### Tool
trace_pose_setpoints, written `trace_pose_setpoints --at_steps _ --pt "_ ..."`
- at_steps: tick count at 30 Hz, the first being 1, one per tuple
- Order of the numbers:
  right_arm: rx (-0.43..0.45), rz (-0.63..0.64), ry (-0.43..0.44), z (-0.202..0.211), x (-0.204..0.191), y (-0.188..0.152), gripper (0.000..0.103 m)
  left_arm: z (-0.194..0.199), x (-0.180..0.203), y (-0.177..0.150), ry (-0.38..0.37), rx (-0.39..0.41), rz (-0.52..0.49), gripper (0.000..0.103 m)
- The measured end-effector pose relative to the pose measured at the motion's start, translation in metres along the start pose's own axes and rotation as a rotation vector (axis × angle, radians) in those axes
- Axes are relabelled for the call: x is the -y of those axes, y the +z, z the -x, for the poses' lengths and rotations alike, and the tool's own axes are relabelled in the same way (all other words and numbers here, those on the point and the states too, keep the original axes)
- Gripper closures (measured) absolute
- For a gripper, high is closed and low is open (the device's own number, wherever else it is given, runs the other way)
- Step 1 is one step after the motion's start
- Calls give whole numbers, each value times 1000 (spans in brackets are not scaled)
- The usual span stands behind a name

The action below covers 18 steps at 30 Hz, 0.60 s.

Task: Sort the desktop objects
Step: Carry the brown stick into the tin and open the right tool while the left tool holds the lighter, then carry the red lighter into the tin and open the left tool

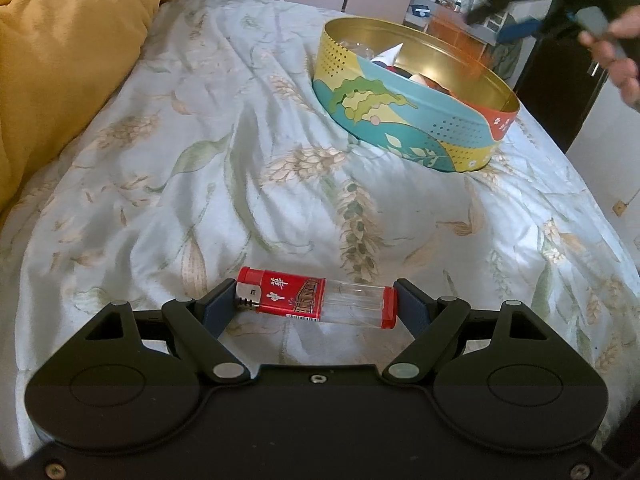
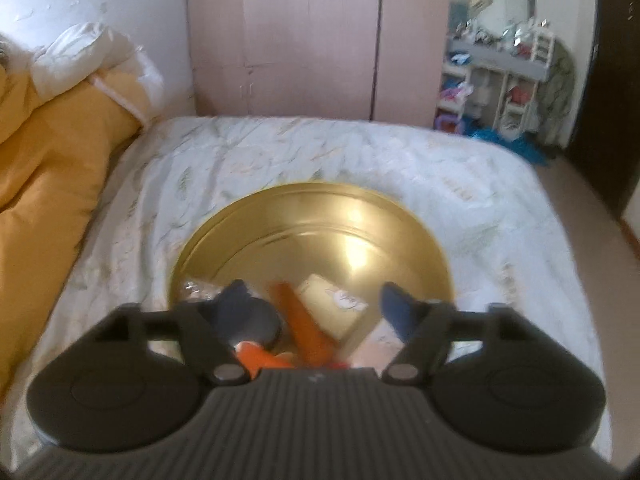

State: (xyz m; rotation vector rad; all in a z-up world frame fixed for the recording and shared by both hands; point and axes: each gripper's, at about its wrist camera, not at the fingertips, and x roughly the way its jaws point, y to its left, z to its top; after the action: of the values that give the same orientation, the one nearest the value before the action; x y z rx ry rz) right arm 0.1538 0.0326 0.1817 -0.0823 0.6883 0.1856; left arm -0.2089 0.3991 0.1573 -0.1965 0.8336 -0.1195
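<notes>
Near the bed's (image 1: 168, 184) front edge, the left gripper (image 1: 316, 300) is clamping a red lighter (image 1: 316, 300) endwise; next comes carrying it to the round tin (image 1: 412, 128), where the right gripper (image 2: 316, 308) is hanging wide open, empty.

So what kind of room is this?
Most likely a bedroom: the round tin sits on a bed with a floral sheet, a yellow duvet is bunched alongside, and a wardrobe stands behind.

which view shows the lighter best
The left wrist view: the lighter lies sideways, sharp, between the left claw's fingers, touching both. The right wrist view does not show it, only the tin's inside.
</notes>
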Motion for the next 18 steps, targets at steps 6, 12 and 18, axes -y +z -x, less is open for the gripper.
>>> trace_pose_setpoints --at_steps 6,12,18 --pt "-72 47 53 15 10 -41 8 -2 1 0 1 -4 -11 22" --pt "-133 68 92 36 16 -95 0 -2 6 -2 0 -2 -38 22" --pt "-184 31 114 49 23 -126 0 -3 8 -2 3 -1 -56 22"
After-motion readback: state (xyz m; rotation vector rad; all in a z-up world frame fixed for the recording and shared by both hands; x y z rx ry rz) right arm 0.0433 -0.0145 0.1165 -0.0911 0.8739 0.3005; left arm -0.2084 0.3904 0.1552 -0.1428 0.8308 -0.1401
